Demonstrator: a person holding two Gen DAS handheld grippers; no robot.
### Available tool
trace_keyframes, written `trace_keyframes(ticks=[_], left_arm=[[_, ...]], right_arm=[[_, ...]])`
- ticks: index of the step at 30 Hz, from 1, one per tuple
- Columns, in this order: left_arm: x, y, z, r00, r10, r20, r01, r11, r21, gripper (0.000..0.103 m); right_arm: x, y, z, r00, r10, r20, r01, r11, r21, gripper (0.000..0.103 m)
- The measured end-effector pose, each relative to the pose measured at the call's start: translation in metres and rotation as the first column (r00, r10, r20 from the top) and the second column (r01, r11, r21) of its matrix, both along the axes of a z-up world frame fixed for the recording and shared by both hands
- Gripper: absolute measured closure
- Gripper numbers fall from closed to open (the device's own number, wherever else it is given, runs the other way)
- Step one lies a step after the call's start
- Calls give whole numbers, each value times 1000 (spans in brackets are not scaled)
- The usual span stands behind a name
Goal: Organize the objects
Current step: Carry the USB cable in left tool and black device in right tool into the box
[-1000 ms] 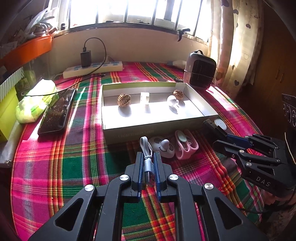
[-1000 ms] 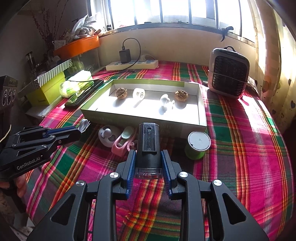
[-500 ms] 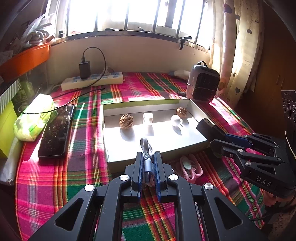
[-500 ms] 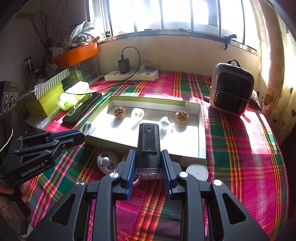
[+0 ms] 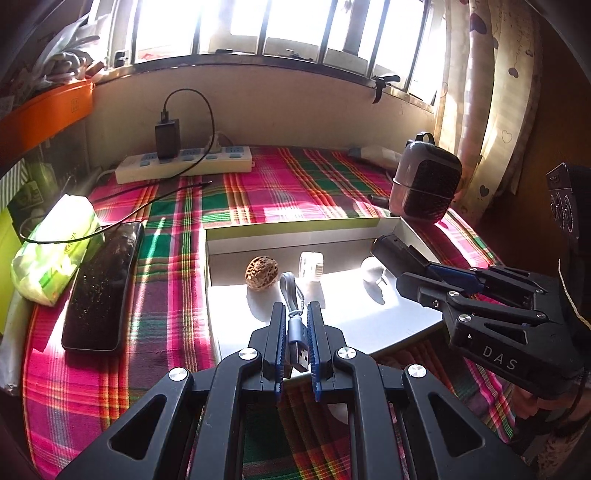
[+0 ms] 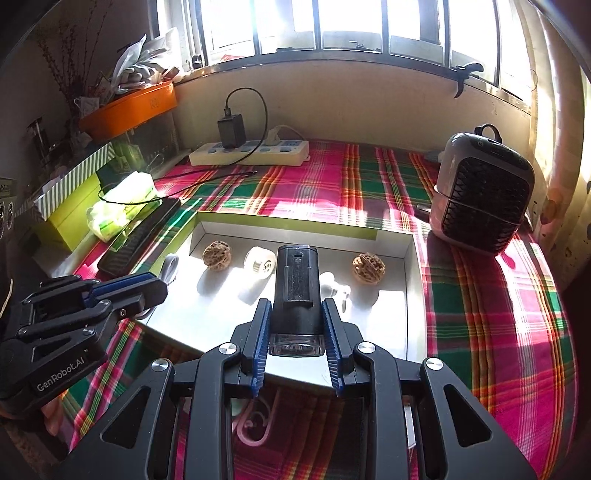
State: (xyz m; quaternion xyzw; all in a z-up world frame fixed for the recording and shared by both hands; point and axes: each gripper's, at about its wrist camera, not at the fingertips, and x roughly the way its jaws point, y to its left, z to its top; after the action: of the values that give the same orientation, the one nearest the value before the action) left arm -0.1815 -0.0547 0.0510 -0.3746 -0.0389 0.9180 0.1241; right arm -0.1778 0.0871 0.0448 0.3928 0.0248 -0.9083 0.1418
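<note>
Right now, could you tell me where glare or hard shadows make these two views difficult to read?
Left wrist view: the windows are blown out white, and a sunlit patch glares on the tray floor. Right wrist view: the same overexposed windows, the walnuts cast hard shadows, and the heater front is dark. Both views bend toward the edges from the fisheye lens.

We see the pink item [image 6: 255,424] mostly hidden beneath the right gripper [image 6: 295,332]; the white earbud [image 6: 334,288] sits partly behind the black device [image 6: 295,288].
</note>
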Motion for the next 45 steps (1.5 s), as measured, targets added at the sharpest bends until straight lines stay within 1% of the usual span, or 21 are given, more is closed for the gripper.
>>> trace_keyframes(ticks=[10, 20, 25, 36, 45], left_arm=[[-22, -1, -8, 1000, 14, 23, -14, 1000, 1, 93], [-34, -2, -18, 998, 30, 46, -30, 1000, -5, 93], [-37, -1, -22, 998, 36, 46, -35, 999, -21, 93], [-43, -1, -31, 997, 34, 76, -33, 999, -13, 93], [-45, -1, -35, 996, 37, 84, -36, 999, -16, 93]], right_arm=[[-31, -6, -12, 998, -20, 53, 20, 1000, -13, 74], [-50, -14, -22, 997, -21, 79, 22, 1000, -7, 74], [-56, -17, -28, 995, -20, 100, 22, 1000, -9, 74], [-65, -17, -38, 991, -25, 128, 27, 1000, -14, 74], [-67, -16, -39, 992, -26, 124, 28, 1000, -10, 74]])
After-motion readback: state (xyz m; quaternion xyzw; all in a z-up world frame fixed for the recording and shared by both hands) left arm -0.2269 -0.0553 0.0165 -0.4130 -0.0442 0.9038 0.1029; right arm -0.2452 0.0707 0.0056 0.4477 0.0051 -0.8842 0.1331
